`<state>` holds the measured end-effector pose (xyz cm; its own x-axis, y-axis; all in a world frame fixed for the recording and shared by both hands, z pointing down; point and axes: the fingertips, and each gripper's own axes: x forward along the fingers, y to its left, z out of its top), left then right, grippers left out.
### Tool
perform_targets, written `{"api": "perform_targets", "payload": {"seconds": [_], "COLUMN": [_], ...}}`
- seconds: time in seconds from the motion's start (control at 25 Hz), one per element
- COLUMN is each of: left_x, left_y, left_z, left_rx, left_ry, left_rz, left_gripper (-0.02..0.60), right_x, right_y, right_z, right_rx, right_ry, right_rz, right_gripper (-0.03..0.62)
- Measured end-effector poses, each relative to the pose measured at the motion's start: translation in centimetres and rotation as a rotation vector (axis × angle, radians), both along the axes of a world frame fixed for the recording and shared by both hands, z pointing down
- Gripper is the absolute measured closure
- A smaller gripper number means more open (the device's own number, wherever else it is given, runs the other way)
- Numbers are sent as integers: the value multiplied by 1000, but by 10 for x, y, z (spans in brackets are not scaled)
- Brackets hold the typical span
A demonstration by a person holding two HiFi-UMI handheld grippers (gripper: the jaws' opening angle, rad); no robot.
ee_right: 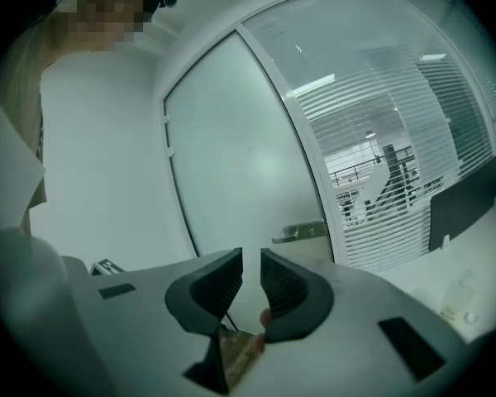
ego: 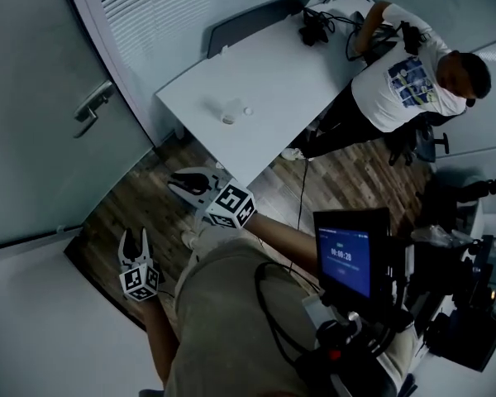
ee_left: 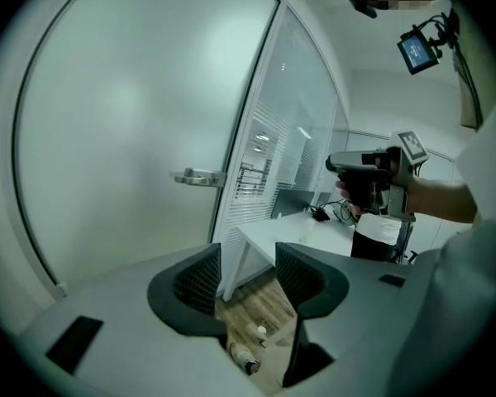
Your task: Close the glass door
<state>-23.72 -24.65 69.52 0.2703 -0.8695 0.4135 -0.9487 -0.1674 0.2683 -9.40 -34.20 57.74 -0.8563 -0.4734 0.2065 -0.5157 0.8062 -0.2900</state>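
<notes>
One glass door (ego: 33, 114), one handle (ego: 93, 106), stands left, open floor (ego: 136, 197) beside it. Left gripper (ego: 133, 238) and right gripper (ego: 184, 182): jaws apart, empty.

The left tool (ego: 133, 242) is held low, jaws well apart, and the right tool (ego: 184, 185) higher, jaws narrowly parted.

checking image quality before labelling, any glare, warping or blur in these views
Head view: dim and bluish, the door and table edges bowed by the wide lens, the screen glowing bright. Left gripper view: strong fisheye with black corners, a soft bright patch on the frosted door. Right gripper view: same fisheye, the blinds brightest, no motion blur.
</notes>
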Motion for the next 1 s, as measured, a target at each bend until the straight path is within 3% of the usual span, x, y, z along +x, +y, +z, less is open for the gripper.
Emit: {"api": "perform_targets", "payload": {"seconds": [0.52,0.8,1.0], "left_x": [58,131,178], "left_y": [95,138,183], "left_z": [-3,-22,-17], "left_rx": [-17,-9,-21], "left_ry": [-26,-35,-37], "left_rz": [-67,-107,-150], "left_gripper": [365,366,367], "right_x": [58,104,153], "right_y": [85,140,186], "right_z": [-3,-23,-15], "right_rx": [27,238,164], "right_ry": [-65,29,-2], "right_rz": [-2,-81,-93], "right_gripper": [520,520,520]}}
